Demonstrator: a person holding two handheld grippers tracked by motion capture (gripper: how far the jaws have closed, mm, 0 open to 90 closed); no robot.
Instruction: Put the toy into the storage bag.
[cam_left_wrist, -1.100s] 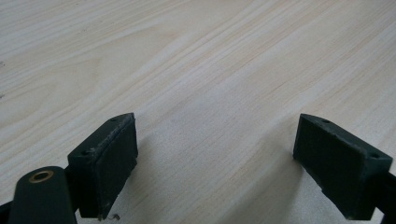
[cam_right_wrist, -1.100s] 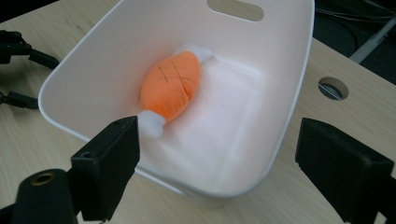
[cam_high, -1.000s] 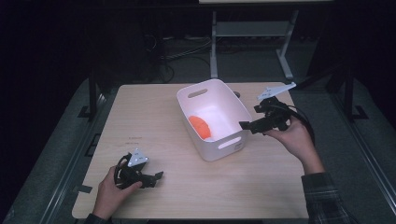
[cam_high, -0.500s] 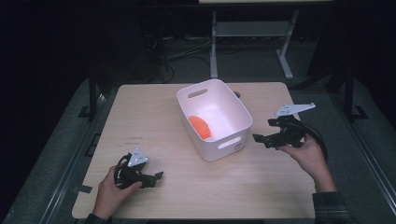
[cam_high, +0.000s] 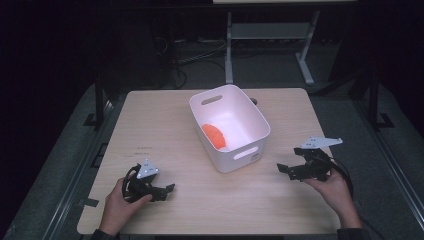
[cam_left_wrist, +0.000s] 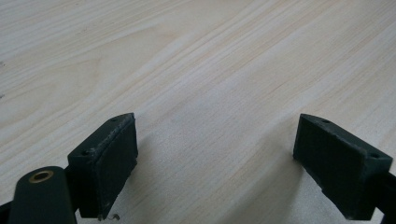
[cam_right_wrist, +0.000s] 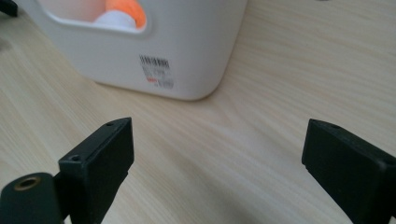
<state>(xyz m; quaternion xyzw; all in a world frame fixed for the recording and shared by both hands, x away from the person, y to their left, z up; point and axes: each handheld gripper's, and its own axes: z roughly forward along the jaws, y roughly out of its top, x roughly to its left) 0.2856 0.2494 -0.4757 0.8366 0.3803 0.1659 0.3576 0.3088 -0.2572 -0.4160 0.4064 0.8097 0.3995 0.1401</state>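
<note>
A white plastic bin (cam_high: 250, 125) with handle slots stands at the middle of the wooden table (cam_high: 165, 125). Inside it lies an orange object (cam_high: 214, 135), also glimpsed through the handle slot as the orange object (cam_right_wrist: 123, 9) in the right gripper view. My right gripper (cam_high: 285, 169) sits low over the table to the right of the bin (cam_right_wrist: 187, 51), jaws wide apart with only bare wood between them; they have just been opening. My left gripper (cam_high: 167, 189) rests at the table's front left, open, with nothing but table (cam_left_wrist: 210, 84) between its jaws.
The bin carries a barcode label (cam_right_wrist: 156, 70) on its near wall. Behind the table stands a metal frame (cam_high: 270, 45) with cables on a dark floor. The table's front edge (cam_high: 210, 231) lies just below both hands.
My right gripper has come away from the bin's right rim, moving down and toward the table's front right, and its jaws have spread wider. The left gripper has stayed put.
</note>
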